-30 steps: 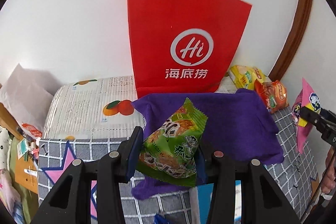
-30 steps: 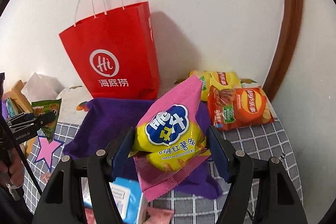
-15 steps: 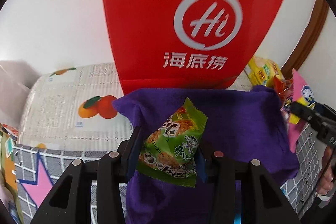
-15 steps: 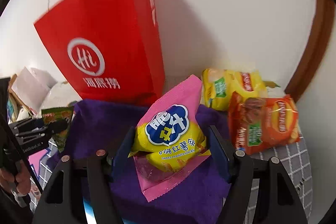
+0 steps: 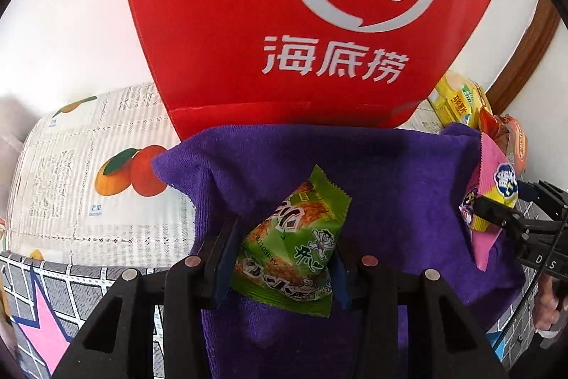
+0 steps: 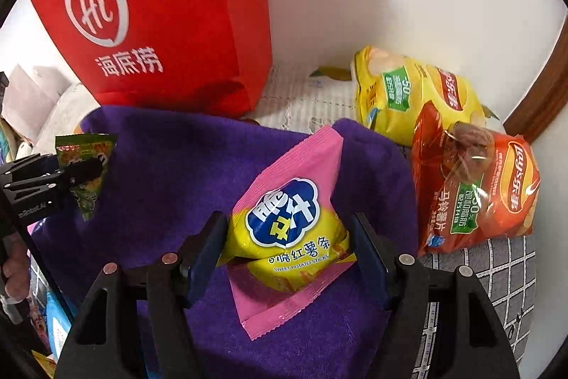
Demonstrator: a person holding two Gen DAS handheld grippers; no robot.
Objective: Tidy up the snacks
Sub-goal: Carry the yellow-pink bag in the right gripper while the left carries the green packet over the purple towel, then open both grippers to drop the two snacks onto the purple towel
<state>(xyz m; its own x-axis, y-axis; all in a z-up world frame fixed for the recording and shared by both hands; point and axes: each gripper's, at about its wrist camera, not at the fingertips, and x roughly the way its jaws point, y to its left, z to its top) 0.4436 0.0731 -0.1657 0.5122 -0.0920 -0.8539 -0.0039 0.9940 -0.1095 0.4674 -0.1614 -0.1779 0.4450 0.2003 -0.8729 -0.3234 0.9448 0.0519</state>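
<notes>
Left gripper clenched on green snack packet; right gripper on pink packet, both above purple towel. Packets probably light, crinkly, crushable; hold mid-body, gently.

A purple towel lies spread before a red paper bag, over fruit-printed cloth.

Both tongs, left and right, clamp packets (angled downward).
</notes>
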